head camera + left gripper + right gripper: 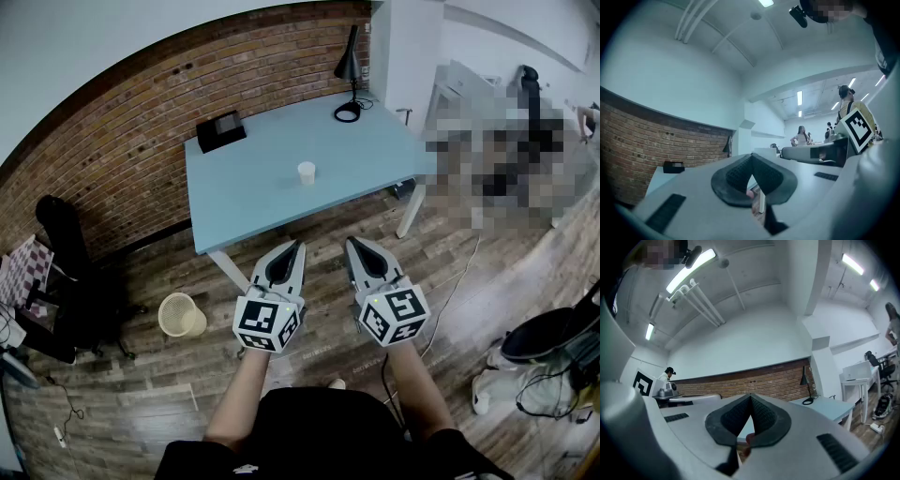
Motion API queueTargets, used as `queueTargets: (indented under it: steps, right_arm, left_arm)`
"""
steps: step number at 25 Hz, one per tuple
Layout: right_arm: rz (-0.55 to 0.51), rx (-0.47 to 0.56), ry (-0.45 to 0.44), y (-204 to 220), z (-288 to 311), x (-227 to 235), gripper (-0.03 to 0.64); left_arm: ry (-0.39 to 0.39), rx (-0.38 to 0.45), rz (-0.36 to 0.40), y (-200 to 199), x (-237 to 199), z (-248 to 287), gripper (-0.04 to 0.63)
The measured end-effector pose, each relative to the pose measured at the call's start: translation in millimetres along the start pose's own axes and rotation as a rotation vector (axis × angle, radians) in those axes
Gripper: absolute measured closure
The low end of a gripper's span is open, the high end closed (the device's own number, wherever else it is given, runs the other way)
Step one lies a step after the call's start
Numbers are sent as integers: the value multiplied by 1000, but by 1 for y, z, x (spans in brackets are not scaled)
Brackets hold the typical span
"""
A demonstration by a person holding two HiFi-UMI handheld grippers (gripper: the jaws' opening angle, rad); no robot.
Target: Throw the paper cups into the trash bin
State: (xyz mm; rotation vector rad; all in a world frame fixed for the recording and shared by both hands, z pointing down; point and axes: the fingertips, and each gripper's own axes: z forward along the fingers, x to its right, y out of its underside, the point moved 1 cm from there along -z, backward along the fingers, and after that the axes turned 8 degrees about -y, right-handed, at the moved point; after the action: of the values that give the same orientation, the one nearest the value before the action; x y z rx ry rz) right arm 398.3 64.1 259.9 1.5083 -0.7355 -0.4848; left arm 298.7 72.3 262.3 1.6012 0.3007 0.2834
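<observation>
Hazard: paper cup [307, 172] on worktop [246, 192] may be toppled unless left hand-held gripper [298, 246] and right hand-held gripper [353, 243], both closed empty, are opened.

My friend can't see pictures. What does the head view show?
The left tongs and right tongs, both shut, point at a blue table holding one paper cup. A trash bin stands on the floor to their left.

No readable text, labels or numbers anywhere.
</observation>
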Motion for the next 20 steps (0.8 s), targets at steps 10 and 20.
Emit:
queueTargets:
  steps: [10,20]
  right_arm:
    - [9,9,-2,2,1,19,621]
    - [11,6,12,5,25,30,621]
  left_arm:
    - [-17,-11,-3,4,6,12,594]
    - [2,-3,-19,6,-14,33,594]
